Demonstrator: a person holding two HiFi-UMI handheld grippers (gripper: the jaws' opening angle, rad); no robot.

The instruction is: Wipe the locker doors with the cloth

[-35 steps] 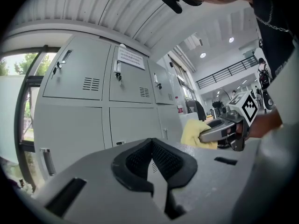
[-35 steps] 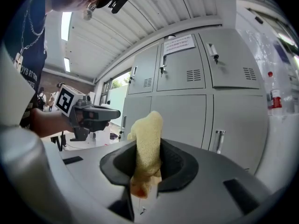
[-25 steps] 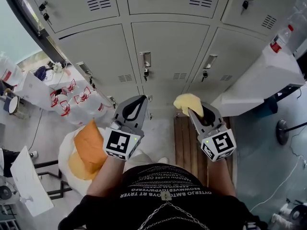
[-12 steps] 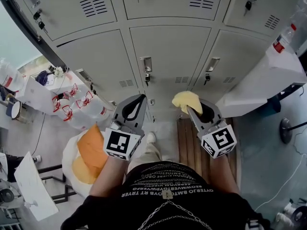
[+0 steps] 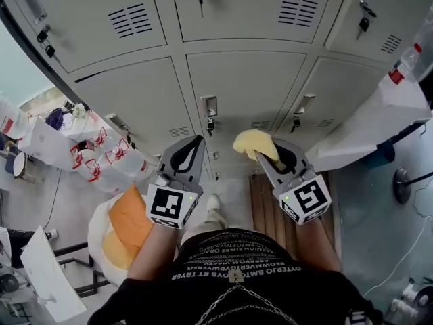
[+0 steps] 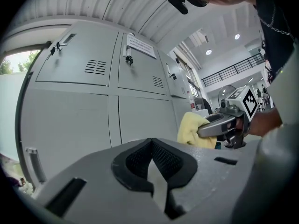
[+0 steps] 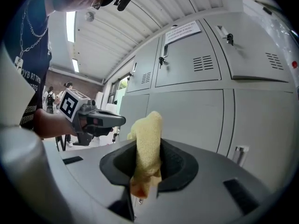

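Yellow cloth (image 5: 252,143): bunched and pinched in the right gripper (image 5: 260,157). Its free end pokes forward past the tips, in front of the middle lower locker door (image 5: 237,80) and just below that door's handle (image 5: 209,106). Whether it touches the metal cannot be told.
Right gripper state: jaws pressed onto the cloth, with a fold hanging down between them.
Left gripper (image 5: 196,141): jaws pressed together with nothing between them. It is held left of the cloth, its tips near the seam between the left and middle lower doors.
Edges: the dark end of the locker bank (image 5: 42,49) runs diagonally at the far left. A white counter (image 5: 369,117) stands close against the right lower door.
Open room: bare door face lies above the cloth and to both sides of it, and a gap separates the two grippers.
Surface: pale grey painted metal doors in two rows, each with a louvred vent (image 5: 128,20), and keys hanging at the latches.
Floor: pale, with a wooden slatted board (image 5: 260,196) below the right gripper and the person's shoe (image 5: 212,202) just left of it.
Room: a ribbed ceiling with lights, and a large hall beyond, seen in both gripper views.
Containers: a white sack (image 5: 100,215) at the near left holds an orange bundle (image 5: 128,215). White jugs with red markings (image 5: 108,144) stand farther off on the left, and what they hold cannot be told. A bottle with a red label (image 5: 404,56) stands on the counter at the right.
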